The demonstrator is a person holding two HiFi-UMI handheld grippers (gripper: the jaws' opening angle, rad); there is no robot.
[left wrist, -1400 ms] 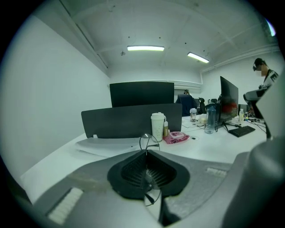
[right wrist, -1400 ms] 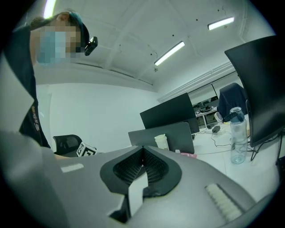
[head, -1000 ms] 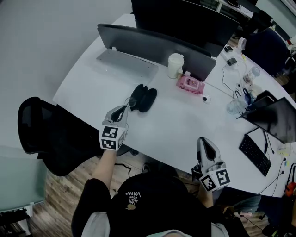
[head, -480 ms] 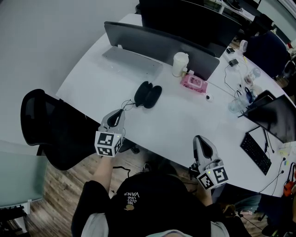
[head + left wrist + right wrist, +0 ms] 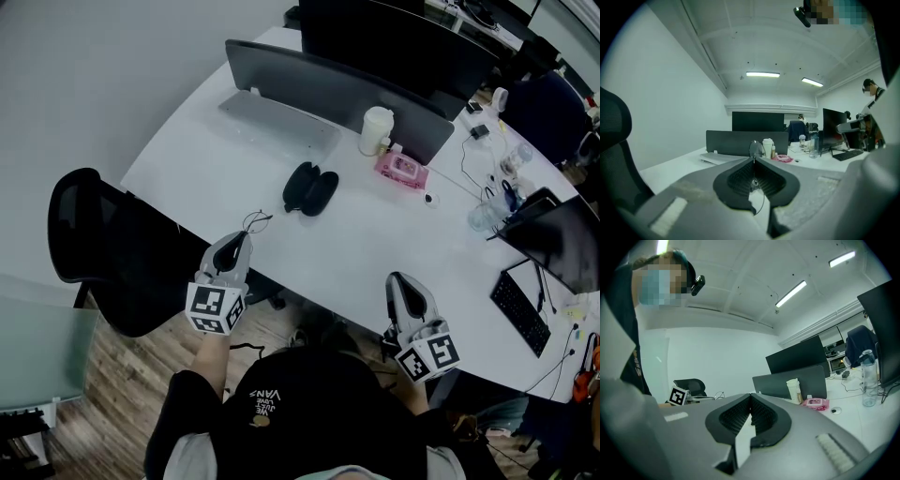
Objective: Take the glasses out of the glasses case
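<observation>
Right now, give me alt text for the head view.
The left gripper holds thin wire glasses at the near edge of the white desk, apart from the black case. The right gripper is shut and empty.

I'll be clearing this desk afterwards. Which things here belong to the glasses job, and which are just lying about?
In the job:
glasses, pinched in the left claw
case, lying on the table
right claw, shut and empty

Lying about:
cup
pink pack
keyboard
chair
</observation>
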